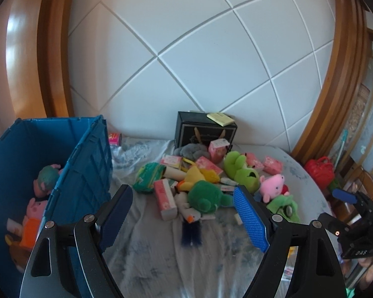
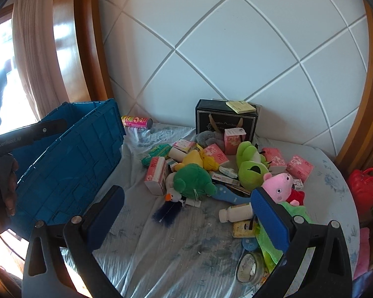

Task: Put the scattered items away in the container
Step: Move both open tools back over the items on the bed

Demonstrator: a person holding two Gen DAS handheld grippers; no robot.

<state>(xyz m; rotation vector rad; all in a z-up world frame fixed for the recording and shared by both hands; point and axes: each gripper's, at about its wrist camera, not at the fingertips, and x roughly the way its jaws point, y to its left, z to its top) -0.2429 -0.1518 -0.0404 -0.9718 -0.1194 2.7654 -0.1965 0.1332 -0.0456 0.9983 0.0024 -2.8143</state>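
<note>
A blue crate (image 1: 87, 164) stands at the left of the bed; it also shows in the right wrist view (image 2: 69, 159). Plush pigs (image 1: 34, 211) lie inside it. A pile of toys and pink tissue packs lies mid-bed: a dark green plush (image 1: 206, 196) (image 2: 194, 178), a yellow plush (image 2: 199, 160), a light green frog (image 1: 241, 171) (image 2: 251, 166), a pink pig plush (image 2: 278, 185) and a white bottle (image 2: 236, 212). My left gripper (image 1: 184, 218) is open and empty above the sheet before the pile. My right gripper (image 2: 186, 218) is open and empty, near the bottle.
A black gift box (image 2: 226, 121) with a yellow pad stands against the white headboard. A pink can (image 2: 136, 121) lies behind the crate. A red bag (image 2: 363, 188) sits off the right edge. A glass jar (image 2: 251, 268) lies near my right finger.
</note>
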